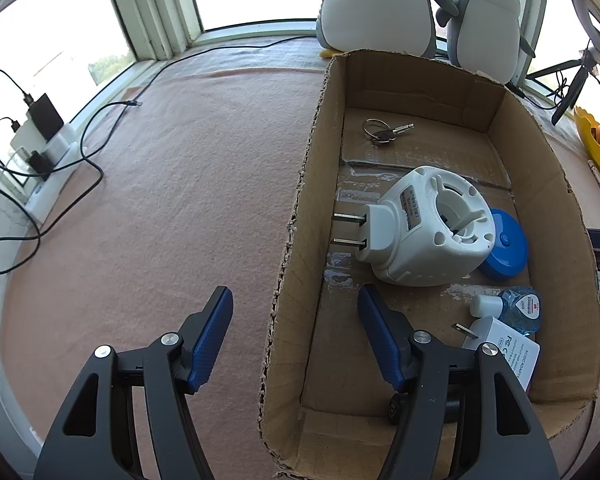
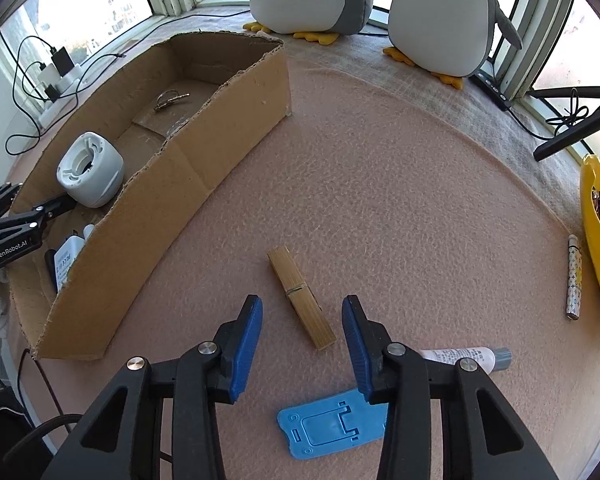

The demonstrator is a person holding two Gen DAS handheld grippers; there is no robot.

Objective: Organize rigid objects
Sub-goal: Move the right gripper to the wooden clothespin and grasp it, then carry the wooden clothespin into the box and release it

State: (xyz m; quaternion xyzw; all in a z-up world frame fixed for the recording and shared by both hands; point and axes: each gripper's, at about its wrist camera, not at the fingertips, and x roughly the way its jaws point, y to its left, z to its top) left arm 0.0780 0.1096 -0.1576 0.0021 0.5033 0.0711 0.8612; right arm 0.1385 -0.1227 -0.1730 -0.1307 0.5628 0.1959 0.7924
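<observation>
"GenRobot.AI" stands in white letters on the black body of the left gripper (image 2: 10,216), seen in the right wrist view. On the white charger (image 1: 504,350) in the box (image 1: 292,280), the left wrist view shows an "FC" mark and the words "AC/DC ADAPTER"; the smaller print below is too fine to read. The white plug-in device (image 1: 432,228) bears a grey label with unreadable print. The blue bottle (image 1: 520,312) carries a small white label with a red mark, not legible.

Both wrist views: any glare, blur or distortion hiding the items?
Left wrist: windows blown out white, fisheye bends the cardboard box; white plug-in device and keys sharp. Right wrist: same window glare, curved edges, clothespin crisp under soft, even light.
</observation>
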